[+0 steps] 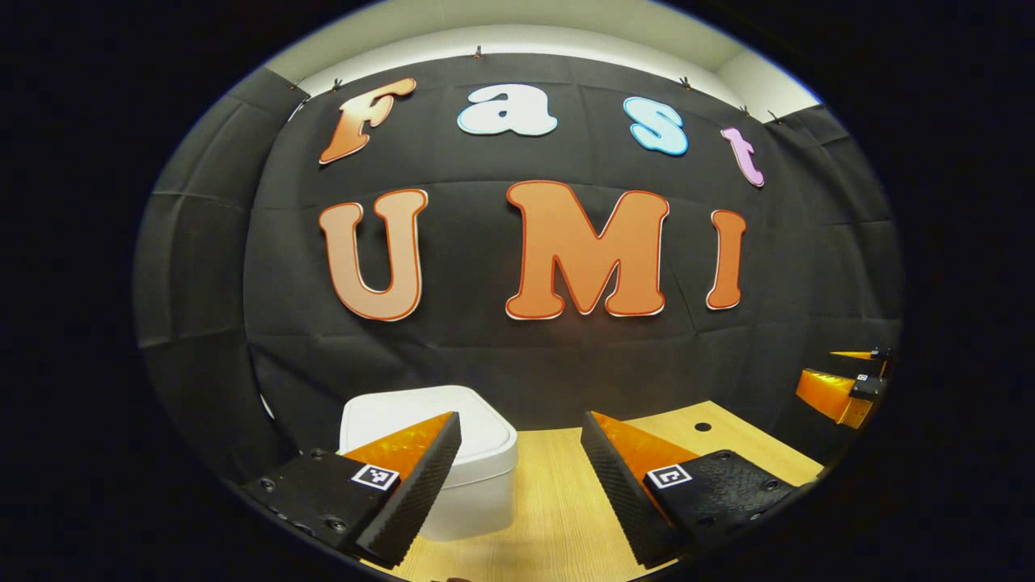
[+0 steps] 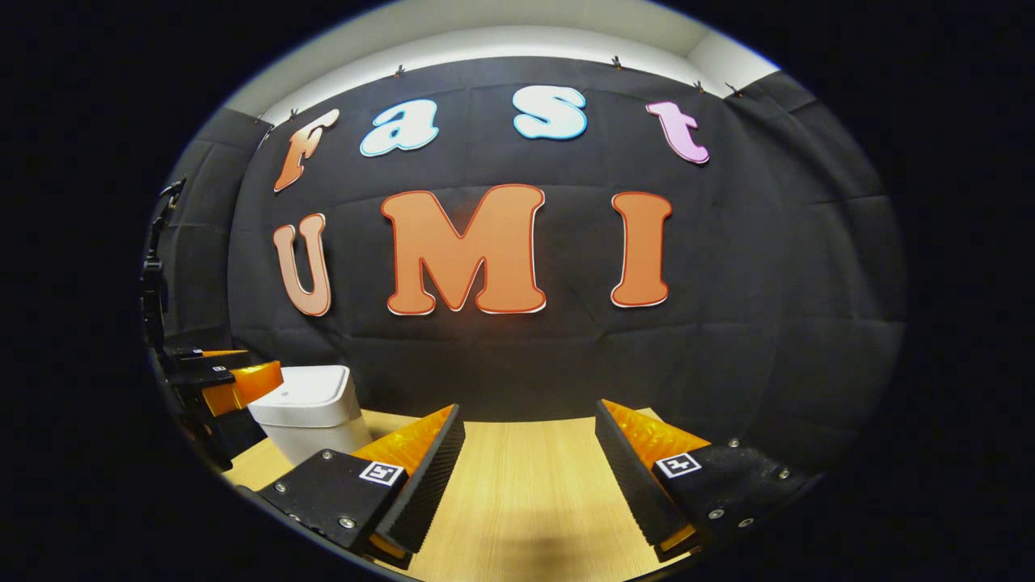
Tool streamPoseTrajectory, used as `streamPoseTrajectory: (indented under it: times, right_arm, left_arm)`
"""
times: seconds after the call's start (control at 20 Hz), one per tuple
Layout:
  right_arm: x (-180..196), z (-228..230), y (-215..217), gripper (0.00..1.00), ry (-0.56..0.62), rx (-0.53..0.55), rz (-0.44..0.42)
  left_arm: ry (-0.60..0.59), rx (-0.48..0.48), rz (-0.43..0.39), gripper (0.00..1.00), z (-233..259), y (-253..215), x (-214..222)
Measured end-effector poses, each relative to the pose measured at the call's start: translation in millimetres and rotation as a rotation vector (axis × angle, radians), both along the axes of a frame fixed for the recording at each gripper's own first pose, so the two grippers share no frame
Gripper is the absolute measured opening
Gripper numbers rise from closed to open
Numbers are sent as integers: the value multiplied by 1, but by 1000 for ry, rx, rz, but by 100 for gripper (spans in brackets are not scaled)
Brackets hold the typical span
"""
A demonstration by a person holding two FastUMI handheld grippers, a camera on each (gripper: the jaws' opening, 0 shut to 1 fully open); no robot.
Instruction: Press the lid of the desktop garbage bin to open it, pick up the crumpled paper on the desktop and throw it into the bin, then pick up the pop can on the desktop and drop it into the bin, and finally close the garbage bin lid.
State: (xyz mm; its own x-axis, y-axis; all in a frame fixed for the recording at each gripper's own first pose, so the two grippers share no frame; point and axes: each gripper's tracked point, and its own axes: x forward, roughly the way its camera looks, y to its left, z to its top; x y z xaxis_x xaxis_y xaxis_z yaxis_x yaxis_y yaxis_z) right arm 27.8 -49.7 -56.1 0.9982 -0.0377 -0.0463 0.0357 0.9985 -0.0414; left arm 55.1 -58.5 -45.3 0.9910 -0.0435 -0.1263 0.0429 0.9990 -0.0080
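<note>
Bin lid still down, and your left gripper is the nearer one.

The garbage bin (image 1: 477, 477) stands on the desktop (image 1: 550, 501), just ahead-left of your left gripper (image 1: 521, 432); right gripper (image 2: 530, 420) sits farther off. Both jaws gape wide, empty.

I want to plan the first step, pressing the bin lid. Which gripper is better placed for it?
Probably the left gripper: the white bin sits just ahead of it, lid shut. The right gripper sees the bin farther off to its side.
</note>
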Motion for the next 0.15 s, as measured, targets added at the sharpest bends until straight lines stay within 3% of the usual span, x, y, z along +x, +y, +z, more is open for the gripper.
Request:
streamPoseTrajectory:
  times: [0.1,0.15]
  right_arm:
    - [-6,-11,3,100,-3,-13,7]
    - [-7,-16,4,97,0,-19,8]
  left_arm:
    - [6,-33,-5,95,-10,-7,-6]
    - [8,-47,-11,95,-14,-10,-8]
